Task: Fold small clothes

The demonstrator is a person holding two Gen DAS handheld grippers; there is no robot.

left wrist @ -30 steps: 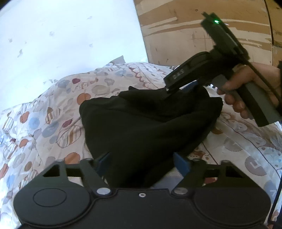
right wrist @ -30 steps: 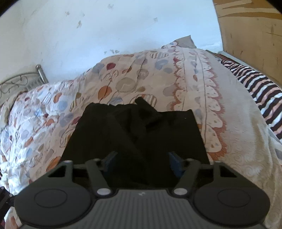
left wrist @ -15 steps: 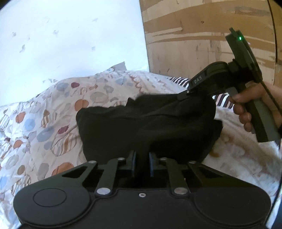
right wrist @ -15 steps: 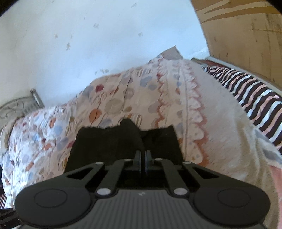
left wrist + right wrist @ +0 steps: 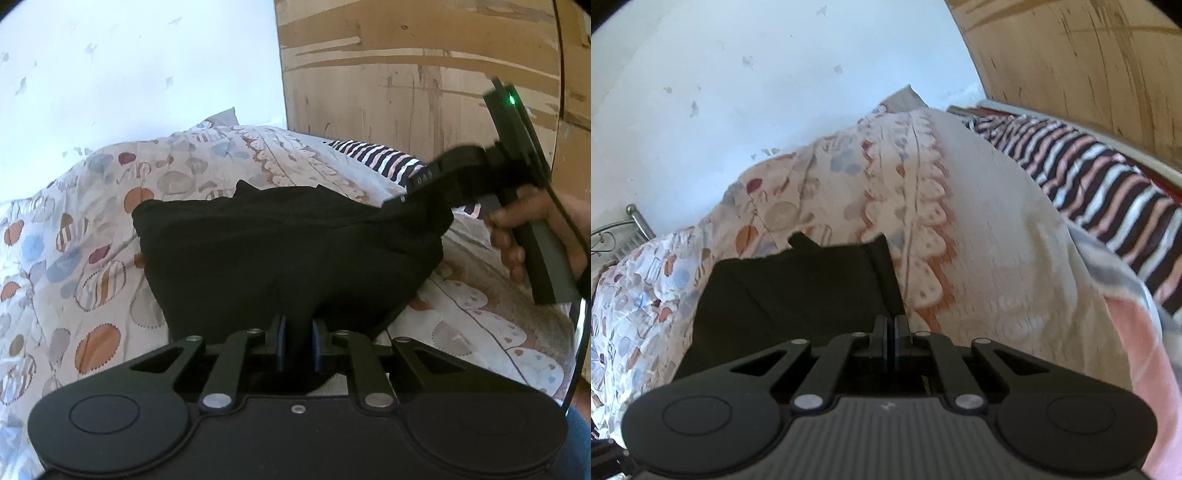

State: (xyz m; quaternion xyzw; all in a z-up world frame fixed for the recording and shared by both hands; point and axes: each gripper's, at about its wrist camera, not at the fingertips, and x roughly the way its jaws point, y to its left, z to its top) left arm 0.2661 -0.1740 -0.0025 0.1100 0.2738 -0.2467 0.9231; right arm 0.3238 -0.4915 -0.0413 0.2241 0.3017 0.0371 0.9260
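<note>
nearest, the left gripper [image 5: 298,341] has its fingers nipped narrow on the near hem of the black garment [image 5: 288,251]; at two o'clock the right gripper [image 5: 890,341], fingers pressed tight together, pinches the other corner. best to lift both corners level and carry them over together. the cloth is dark, soft, rumpled, lying mid-bed on the patterned quilt [image 5: 92,266].

One black garment [image 5: 288,254], two tools (left tool [image 5: 298,334], right tool [image 5: 890,330]), one patterned bedspread [image 5: 92,229], one striped cloth [image 5: 1108,184], one hand [image 5: 535,229]
</note>
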